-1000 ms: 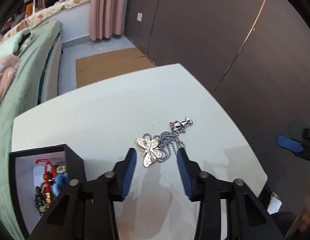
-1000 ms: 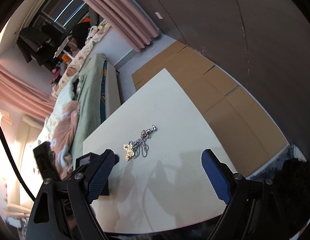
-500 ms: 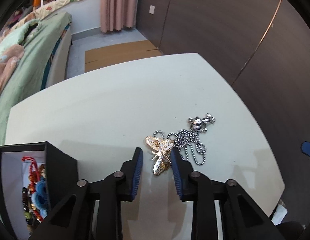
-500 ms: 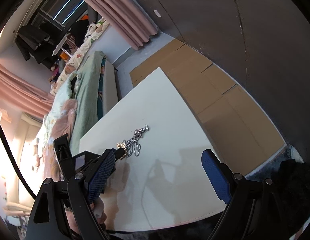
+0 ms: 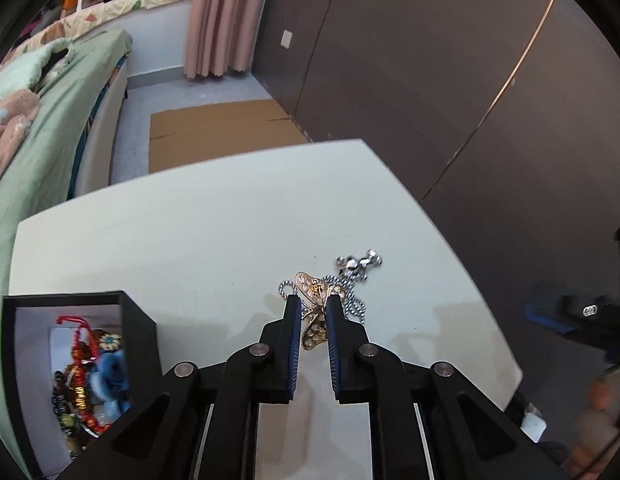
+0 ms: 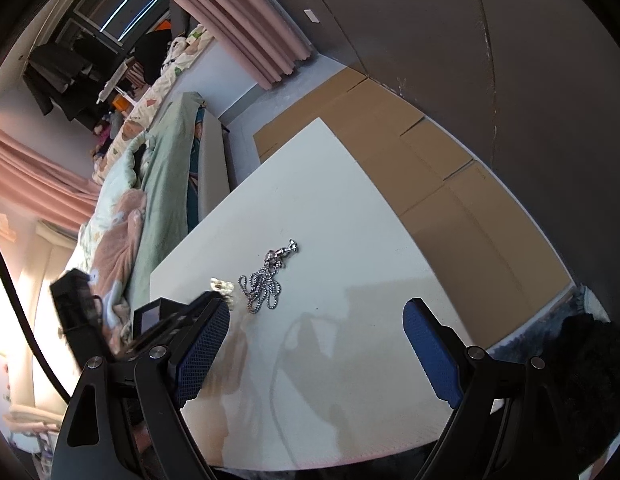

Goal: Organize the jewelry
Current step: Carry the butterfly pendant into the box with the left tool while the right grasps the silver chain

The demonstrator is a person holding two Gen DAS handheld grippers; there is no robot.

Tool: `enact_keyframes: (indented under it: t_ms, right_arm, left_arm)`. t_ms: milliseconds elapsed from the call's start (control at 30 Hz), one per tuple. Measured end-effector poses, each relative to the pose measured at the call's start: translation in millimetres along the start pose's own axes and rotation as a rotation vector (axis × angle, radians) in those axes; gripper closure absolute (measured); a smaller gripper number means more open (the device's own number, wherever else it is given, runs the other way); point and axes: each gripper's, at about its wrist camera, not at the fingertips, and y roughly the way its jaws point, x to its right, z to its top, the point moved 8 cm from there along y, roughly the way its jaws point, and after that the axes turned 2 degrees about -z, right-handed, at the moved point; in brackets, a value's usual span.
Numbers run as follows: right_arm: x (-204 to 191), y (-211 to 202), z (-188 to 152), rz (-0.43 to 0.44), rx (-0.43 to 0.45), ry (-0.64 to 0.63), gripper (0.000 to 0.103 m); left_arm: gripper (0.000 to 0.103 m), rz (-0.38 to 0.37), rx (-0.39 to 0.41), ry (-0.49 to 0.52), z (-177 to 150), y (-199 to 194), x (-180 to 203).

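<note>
A white tabletop (image 5: pixel 189 240) fills the middle of both wrist views, with a bed under a green blanket (image 5: pixel 49 120) beyond its left edge and flattened cardboard (image 5: pixel 213 136) on the floor past the far edge.

At the table's near left corner stands an open black jewelry box (image 5: pixel 137 320) with a white lining. Inside it lies a tangle of beaded bracelets, a red cord and a blue ring-shaped piece (image 5: pixel 109 376).

Near the middle of the table, toward the right, lies a heap of silver ball chain (image 5: pixel 356 304), with a small silver figure charm (image 5: pixel 358 263) at its far end.

The left gripper (image 5: pixel 312 316) has its blue-padded fingers drawn close together on either side of a gold filigree butterfly pendant (image 5: pixel 316 304), which sits pinched edge-on between the pads, touching the chain behind it. Whether the pendant is joined to that chain cannot be told.

The right gripper (image 6: pixel 314 344) hangs over the table's near edge with its fingers spread wide and nothing between them.

Judged from its look, the butterfly is light, thin and rigid metal, with openwork wings that could bend under a hard squeeze and smooth faces that could slip from the pads. Its body or thicker center seems the safest place to grip. The chain looks limp and may trail, snag or swing if it comes along.
</note>
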Motion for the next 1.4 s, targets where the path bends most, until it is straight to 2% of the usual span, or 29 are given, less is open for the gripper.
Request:
enact_keyframes:
  t_ms: [500,933,1100,1233,1300,1367,1400]
  right_arm:
    - [-29.6,38.3,-1.2,-0.042,-0.017,-0.047,0.018]
    - [-58.2,88.3,-8.2,-0.228,-0.026,-0.200,0.019]
    - [-68.0,101.3,-2.1,-0.320,0.008,-0.258,0.028]
    - [-69.7,110.6,-4.5,-0.363,-0.015,-0.293,0.039]
    - [-74.0,110.2,-6.0,-0.389,-0.017,-0.335,0.053]
    - [-78.8,107.5,-7.5,-0.357,-0.025,-0.341,0.092]
    - [-79.6,105.9,-7.8,-0.341,-0.032,-0.337,0.092]
  left_arm:
    - [0.090,-0.015,0.117,-0.028,24.0,-61.9,-21.6]
    - [0.090,-0.011,0.192,-0.120,36.9,-98.0,-66.8]
    - [0.090,-0.002,0.192,-0.128,35.8,-108.2,-81.8]
    - [0.090,0.020,0.172,-0.107,27.8,-112.4,-92.9]
    - [0.090,0.038,0.158,-0.095,22.7,-113.3,-98.9]
    - [0.090,0.039,0.140,-0.093,18.2,-113.8,-103.1]
    - [0.090,0.037,0.136,-0.095,16.2,-114.2,-104.1]
